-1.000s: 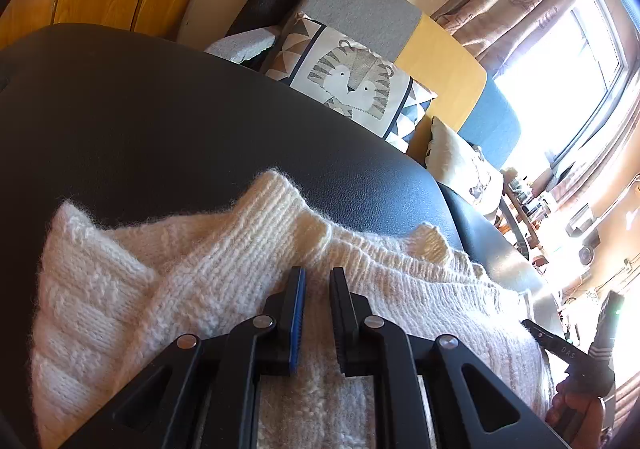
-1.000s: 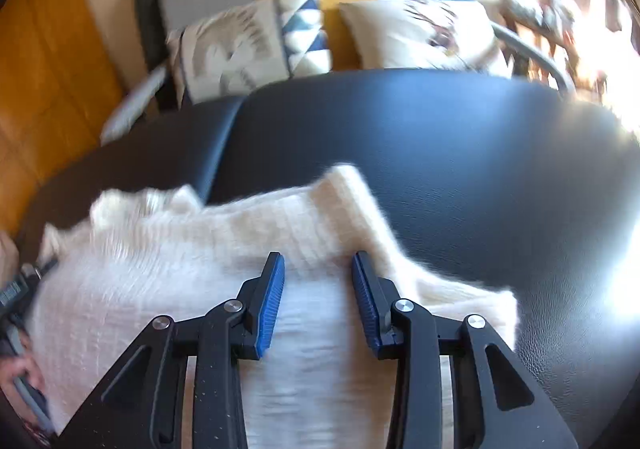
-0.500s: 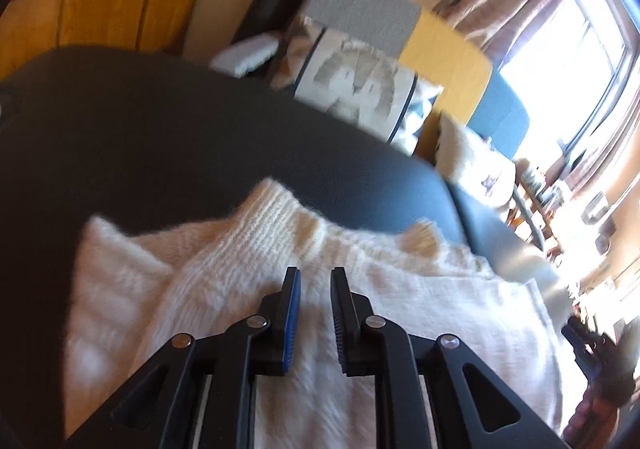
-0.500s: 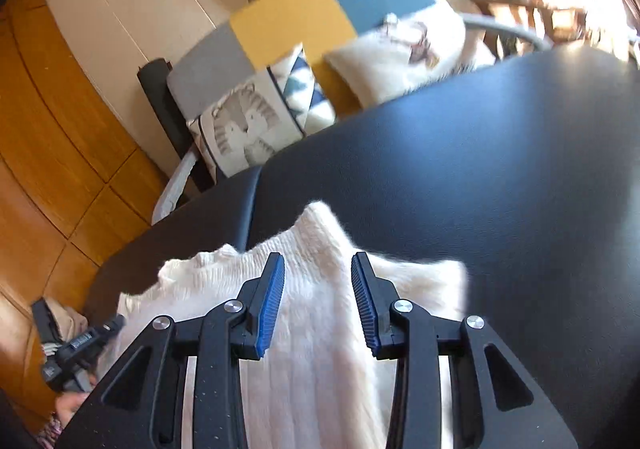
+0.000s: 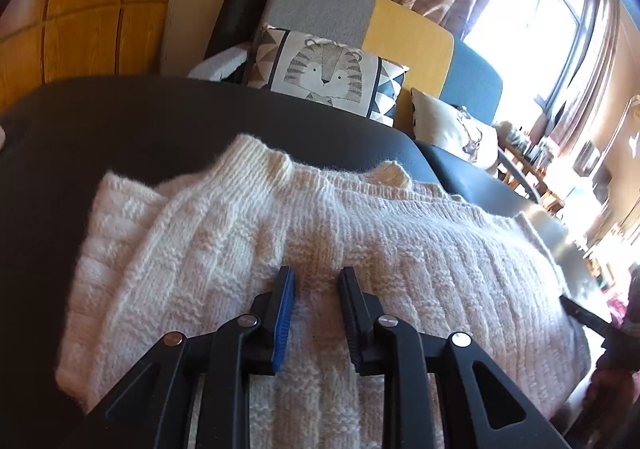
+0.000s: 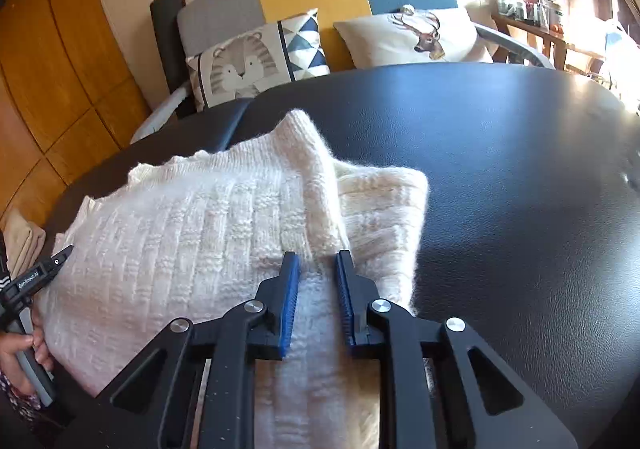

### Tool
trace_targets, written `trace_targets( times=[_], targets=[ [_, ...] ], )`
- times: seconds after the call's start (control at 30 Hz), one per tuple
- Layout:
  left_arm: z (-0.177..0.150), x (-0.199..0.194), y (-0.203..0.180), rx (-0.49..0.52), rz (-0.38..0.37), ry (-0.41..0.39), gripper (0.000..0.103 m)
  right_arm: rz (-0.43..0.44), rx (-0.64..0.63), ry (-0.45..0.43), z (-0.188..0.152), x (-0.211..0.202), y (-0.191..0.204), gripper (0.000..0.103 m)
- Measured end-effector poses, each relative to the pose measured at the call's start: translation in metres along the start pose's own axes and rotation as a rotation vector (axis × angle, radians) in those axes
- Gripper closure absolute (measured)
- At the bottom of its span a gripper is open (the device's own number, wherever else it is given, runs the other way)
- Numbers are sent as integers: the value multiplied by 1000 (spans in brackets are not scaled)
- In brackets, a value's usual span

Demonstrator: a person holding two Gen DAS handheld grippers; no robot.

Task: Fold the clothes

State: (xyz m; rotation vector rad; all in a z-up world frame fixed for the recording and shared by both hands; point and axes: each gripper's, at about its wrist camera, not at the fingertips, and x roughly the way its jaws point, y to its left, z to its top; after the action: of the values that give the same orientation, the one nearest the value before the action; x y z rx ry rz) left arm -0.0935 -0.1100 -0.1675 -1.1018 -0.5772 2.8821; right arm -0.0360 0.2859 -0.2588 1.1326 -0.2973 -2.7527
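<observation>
A cream knitted sweater (image 5: 400, 241) lies partly folded on the black padded table (image 5: 160, 121), its collar toward the sofa. My left gripper (image 5: 316, 273) hovers low over the sweater's middle; its jaws are opening and nothing is pinched between them. In the right wrist view the sweater (image 6: 180, 233) has a folded ridge that runs down toward my right gripper (image 6: 317, 255). Those jaws are closing, with knit fabric under and between the blue pads (image 6: 290, 289), which still show a gap. A person's hand (image 6: 20, 345) holds the left gripper at the sweater's left edge.
A grey, yellow and blue sofa stands behind the table with a tiger cushion (image 5: 324, 73) and a deer cushion (image 6: 408, 33). Bare black table (image 6: 500, 169) spreads to the right of the sweater. A beige cloth (image 6: 22, 245) lies at the far left edge.
The left jaws have widened and that gripper has slid across the sweater. The right gripper has shifted toward the sweater's right folded edge and its jaws have narrowed.
</observation>
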Motion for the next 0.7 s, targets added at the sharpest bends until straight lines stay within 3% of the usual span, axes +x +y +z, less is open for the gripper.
trace_targets(
  times=[0.13,0.23,0.33,0.43,0.57,0.7],
  targets=[
    [0,-7,-2,-1,6,2,78,35,51,-27,-3,-8,-11,84],
    [-4,-25,-9,18,50,0,78,81,147,-66,-6,-38,-28,82],
    [-18,-51,-8,5,21,-26,78,117,160,-103,-11,-71,-37,82],
    [-33,-69,-1,-19,17,-27,78,143,119,-30,-24,-81,-33,80],
    [-53,-80,10,8,54,-13,78,102,73,48,-48,-74,-23,72],
    [-65,-86,17,26,82,-28,79,85,36,66,-59,-64,-15,72]
  ],
)
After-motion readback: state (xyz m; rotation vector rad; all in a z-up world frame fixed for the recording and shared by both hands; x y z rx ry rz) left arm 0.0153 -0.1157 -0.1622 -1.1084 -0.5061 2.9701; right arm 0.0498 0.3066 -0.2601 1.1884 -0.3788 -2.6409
